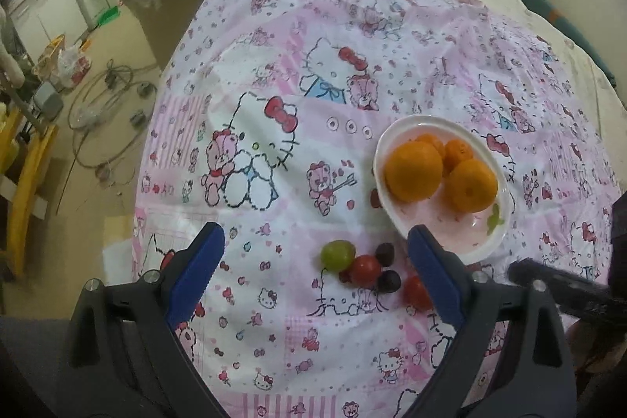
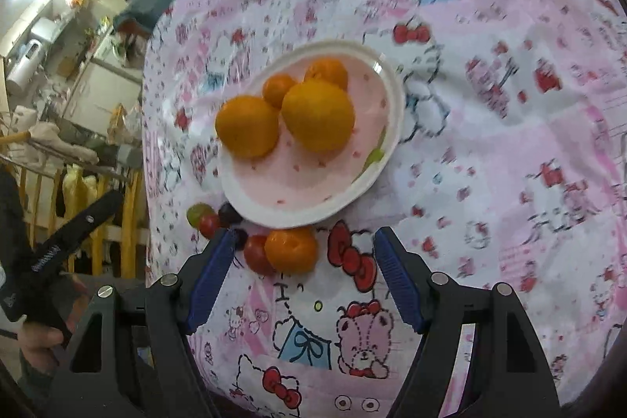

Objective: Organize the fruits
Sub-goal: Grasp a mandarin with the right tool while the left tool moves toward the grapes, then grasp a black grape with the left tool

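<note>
Both hand-held grippers, left [image 1: 315, 263] and right [image 2: 303, 263], were held spread and empty over loose fruit [image 2: 290, 249] left at lower centre, below the plate [image 2: 250, 206] of oranges [image 2: 318, 116].

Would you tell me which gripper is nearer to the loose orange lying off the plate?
Right. The right gripper is open around the loose orange; the left gripper hangs over the grapes.

Orange fruits [image 2: 317, 116] on a pink-centred white plate [image 2: 298, 182]; cloth [image 2: 490, 143] pink, seemingly cartoon-cat print.
</note>
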`<action>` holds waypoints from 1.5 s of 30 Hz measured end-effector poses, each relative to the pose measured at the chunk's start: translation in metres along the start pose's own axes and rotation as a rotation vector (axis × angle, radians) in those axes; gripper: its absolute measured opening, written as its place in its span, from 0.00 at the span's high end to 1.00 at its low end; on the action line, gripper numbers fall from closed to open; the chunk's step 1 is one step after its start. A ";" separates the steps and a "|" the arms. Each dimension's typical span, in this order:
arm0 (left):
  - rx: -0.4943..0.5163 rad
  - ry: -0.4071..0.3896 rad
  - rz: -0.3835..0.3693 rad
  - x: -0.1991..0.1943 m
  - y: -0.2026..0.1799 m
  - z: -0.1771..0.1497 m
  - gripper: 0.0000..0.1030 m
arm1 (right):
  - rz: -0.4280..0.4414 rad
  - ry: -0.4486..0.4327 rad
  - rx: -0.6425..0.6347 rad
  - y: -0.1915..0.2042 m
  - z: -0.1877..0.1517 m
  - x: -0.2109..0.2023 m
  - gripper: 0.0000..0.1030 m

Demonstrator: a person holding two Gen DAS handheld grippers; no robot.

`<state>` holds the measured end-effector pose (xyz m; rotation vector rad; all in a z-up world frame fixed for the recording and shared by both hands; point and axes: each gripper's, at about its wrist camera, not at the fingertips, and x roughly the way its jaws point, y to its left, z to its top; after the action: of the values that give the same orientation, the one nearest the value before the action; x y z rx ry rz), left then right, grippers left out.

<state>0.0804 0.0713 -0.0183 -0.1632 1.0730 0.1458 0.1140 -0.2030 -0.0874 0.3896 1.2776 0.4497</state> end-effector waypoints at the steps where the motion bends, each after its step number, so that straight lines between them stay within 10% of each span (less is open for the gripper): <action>1: -0.004 0.001 -0.001 0.000 0.002 0.000 0.10 | 0.004 0.016 0.004 0.000 0.000 0.005 0.26; 12: -0.036 0.016 -0.015 -0.003 0.014 0.000 0.10 | 0.037 0.206 0.005 0.010 -0.002 0.069 0.47; 30: 0.108 0.211 -0.052 0.044 -0.012 -0.002 0.11 | 0.031 0.144 -0.001 0.004 -0.008 0.038 0.58; 40: 0.337 0.413 -0.072 0.096 -0.072 0.000 0.59 | 0.040 -0.014 0.077 -0.027 0.000 -0.019 0.58; 45: 0.391 0.445 -0.056 0.108 -0.081 0.003 0.63 | 0.028 -0.012 0.092 -0.033 0.001 -0.021 0.58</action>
<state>0.1501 -0.0031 -0.1074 0.1349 1.5159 -0.1606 0.1140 -0.2419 -0.0871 0.4874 1.2851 0.4120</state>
